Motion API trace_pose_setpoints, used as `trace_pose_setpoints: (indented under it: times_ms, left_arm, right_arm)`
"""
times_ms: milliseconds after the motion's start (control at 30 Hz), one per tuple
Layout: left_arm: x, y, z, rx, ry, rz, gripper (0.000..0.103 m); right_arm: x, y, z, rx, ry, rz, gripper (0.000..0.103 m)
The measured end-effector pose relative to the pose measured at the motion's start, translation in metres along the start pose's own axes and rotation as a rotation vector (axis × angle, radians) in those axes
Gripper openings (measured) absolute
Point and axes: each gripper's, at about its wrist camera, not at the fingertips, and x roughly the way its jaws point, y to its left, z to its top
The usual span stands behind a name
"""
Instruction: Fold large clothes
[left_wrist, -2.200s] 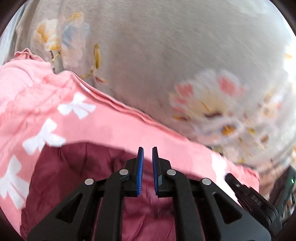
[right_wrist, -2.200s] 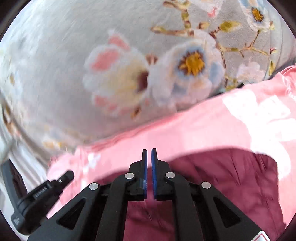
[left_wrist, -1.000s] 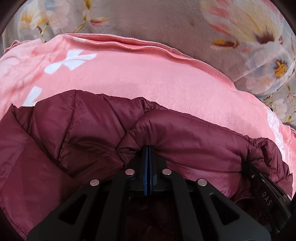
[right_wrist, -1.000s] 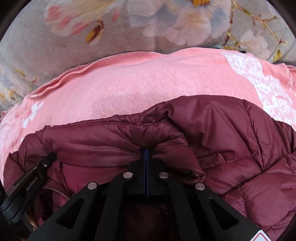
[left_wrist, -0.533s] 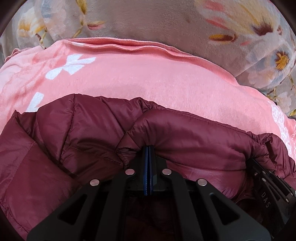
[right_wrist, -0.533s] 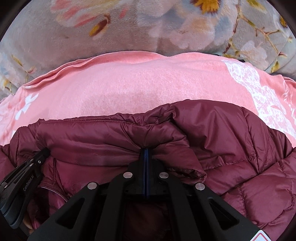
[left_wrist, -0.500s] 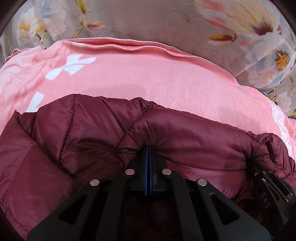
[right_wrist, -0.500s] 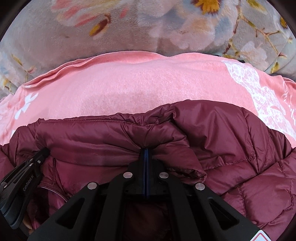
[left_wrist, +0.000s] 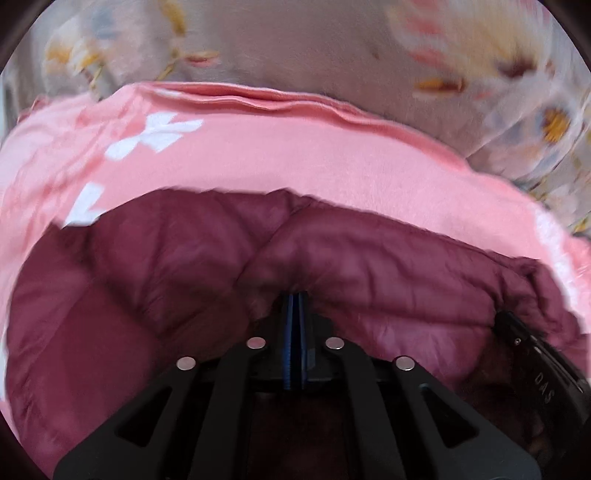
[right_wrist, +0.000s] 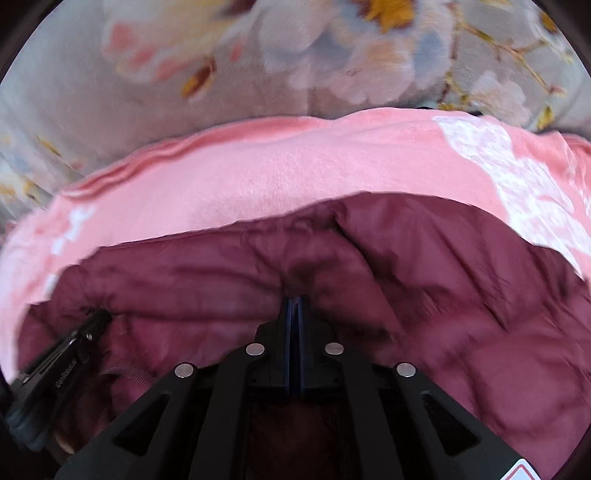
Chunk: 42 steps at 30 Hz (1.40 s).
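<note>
- Left gripper (left_wrist: 295, 299): jaws just starting to open, blue pads parted by a thin slit, a fold of the maroon puffer jacket (left_wrist: 177, 266) bunched at the tips; fabric between the pads, but pressed or merely lying there cannot be told.
- Right gripper (right_wrist: 294, 300): same stance, jaws beginning to part, narrow gap, a puckered ridge of the jacket (right_wrist: 461, 280) gathered right at the tips.
- Jacket draped over and around both sets of tips, quilted panels spreading to either side and below, hiding most of each finger.
- Right gripper seen at the lower right edge of the left wrist view, poking out of the jacket folds (left_wrist: 535, 365); left gripper likewise at the lower left of the right wrist view (right_wrist: 62, 365). Set side by side, near each other, along the same jacket edge.
- Beyond the tips: pink blanket (left_wrist: 314, 155) with white bow prints, lying under the jacket, its hemmed edge farther ahead.
- Farther still: grey floral bedcover (right_wrist: 110, 110), blurred, filling the top of both views.
</note>
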Motion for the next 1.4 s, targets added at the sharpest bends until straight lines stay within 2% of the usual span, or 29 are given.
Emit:
trace_pose_setpoints:
  times_ms: [33,67,100,133,200,267,300,367,467,500,567,667,700,733,767,800,833,867,900,1000,1167,1267,1400]
  left_arm:
    - [-0.015,0.008,-0.001,-0.019,-0.004,-0.049,0.028]
    - [-0.033,0.018,-0.003,-0.030,-0.003,-0.082,0.041]
    - [-0.059,0.032,-0.009,-0.035,-0.015,-0.124,0.059]
    - [-0.081,0.045,-0.015,-0.030,-0.032,-0.140,0.063]
    - [-0.120,0.082,-0.046,-0.002,-0.032,-0.136,0.067]
    - [-0.150,0.120,-0.080,0.009,0.004,-0.133,0.069]
    - [-0.170,0.151,-0.108,-0.005,0.036,-0.149,0.070]
    - [-0.190,0.189,-0.144,-0.053,0.067,-0.142,0.072]
    - [-0.209,0.236,-0.199,-0.159,0.127,-0.169,0.072]
    - [-0.214,0.244,-0.214,-0.180,0.122,-0.198,0.072]
    - [-0.225,0.244,-0.229,-0.176,0.084,-0.201,0.072]
    - [-0.235,0.233,-0.240,-0.199,0.086,-0.279,0.071]
    - [-0.236,0.229,-0.244,-0.213,0.106,-0.316,0.069]
    - [-0.236,0.224,-0.246,-0.217,0.112,-0.319,0.062]
    - [-0.238,0.221,-0.249,-0.212,0.114,-0.305,0.056]
    - [-0.239,0.217,-0.250,-0.200,0.117,-0.285,0.041]
    - [-0.241,0.215,-0.251,-0.199,0.120,-0.268,0.026]
    - [-0.242,0.216,-0.251,-0.204,0.121,-0.266,0.020]
    - [-0.247,0.218,-0.251,-0.217,0.117,-0.276,0.012]
    - [-0.269,0.223,-0.254,-0.219,0.092,-0.296,0.007]
    - [-0.320,0.223,-0.271,-0.193,0.047,-0.316,0.005]
    - [-0.363,0.232,-0.294,-0.196,0.022,-0.349,0.005]
    - [-0.441,0.249,-0.334,-0.215,-0.070,-0.398,0.004]
  right_arm:
    - [-0.018,-0.003,-0.004,0.014,-0.019,0.034,0.019]
    - [-0.053,-0.010,-0.014,0.016,-0.045,0.091,0.030]
    - [-0.077,-0.015,-0.023,0.006,-0.053,0.123,0.035]
    - [-0.110,-0.025,-0.038,-0.015,-0.063,0.158,0.043]
    - [-0.160,-0.046,-0.070,-0.062,-0.074,0.183,0.062]
    - [-0.217,-0.080,-0.122,-0.105,-0.077,0.169,0.070]
    - [-0.236,-0.095,-0.146,-0.111,-0.069,0.158,0.071]
    - [-0.271,-0.129,-0.201,-0.085,-0.029,0.124,0.073]
    - [-0.291,-0.162,-0.260,0.005,0.051,0.093,0.074]
    - [-0.292,-0.168,-0.276,0.043,0.072,0.103,0.074]
    - [-0.292,-0.176,-0.297,0.121,0.085,0.138,0.074]
    - [-0.295,-0.169,-0.311,0.151,0.024,0.141,0.075]
    - [-0.293,-0.167,-0.311,0.155,0.016,0.139,0.075]
    - [-0.291,-0.164,-0.310,0.165,0.010,0.134,0.075]
    - [-0.289,-0.162,-0.308,0.179,0.005,0.130,0.071]
    - [-0.288,-0.162,-0.308,0.191,0.001,0.125,0.055]
    - [-0.288,-0.161,-0.306,0.205,0.000,0.126,0.045]
    - [-0.291,-0.164,-0.307,0.219,0.002,0.140,0.027]
    - [-0.294,-0.166,-0.307,0.237,0.000,0.152,0.015]
    - [-0.313,-0.170,-0.307,0.258,-0.034,0.201,0.007]
    - [-0.368,-0.167,-0.323,0.197,-0.085,0.239,0.005]
    - [-0.414,-0.168,-0.345,0.161,-0.110,0.259,0.005]
    - [-0.484,-0.166,-0.383,0.118,-0.163,0.258,0.005]
